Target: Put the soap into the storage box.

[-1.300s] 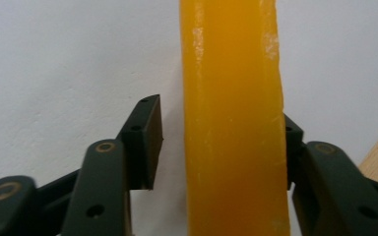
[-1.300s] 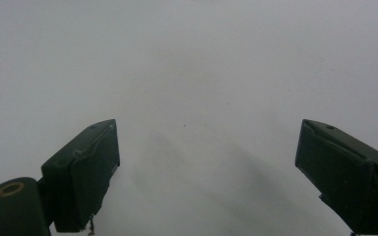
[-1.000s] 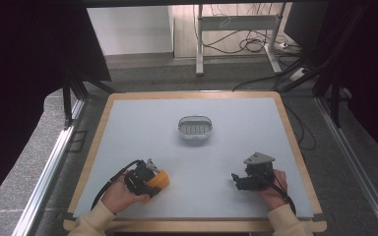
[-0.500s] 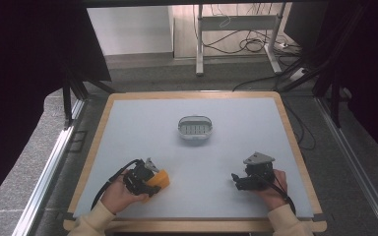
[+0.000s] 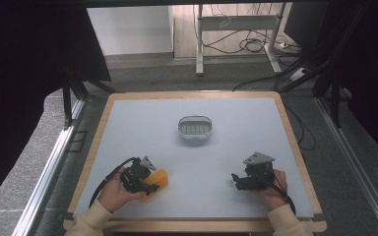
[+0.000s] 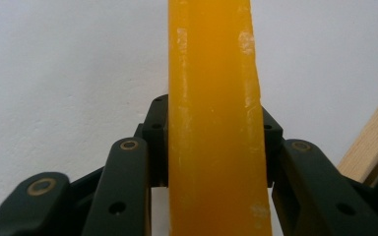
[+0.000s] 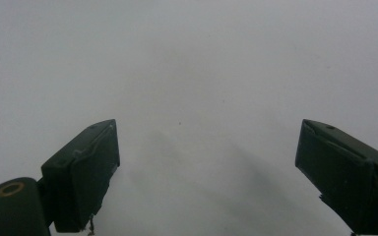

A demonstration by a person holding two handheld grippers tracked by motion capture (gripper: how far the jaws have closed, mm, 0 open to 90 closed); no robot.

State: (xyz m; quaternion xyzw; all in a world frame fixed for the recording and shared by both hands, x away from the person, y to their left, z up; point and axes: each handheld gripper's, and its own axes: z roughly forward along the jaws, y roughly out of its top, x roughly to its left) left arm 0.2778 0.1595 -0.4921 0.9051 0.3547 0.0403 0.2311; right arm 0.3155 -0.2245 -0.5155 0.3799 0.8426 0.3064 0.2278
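While clamped | orange slab (image 6: 215,123) between left claw (image 6: 215,142) jaws

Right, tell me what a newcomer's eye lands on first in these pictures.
First the orange block, bright against the pale table, clamped in the left tool near the table's front left. Next the small grey basket, alone at the table's middle. Last the right tool, jaws wide apart over bare surface at the front right.

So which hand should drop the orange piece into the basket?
Left, probably. The left claw already clamps the orange piece; the right claw is open, holding nothing. The basket sits about midway between them.
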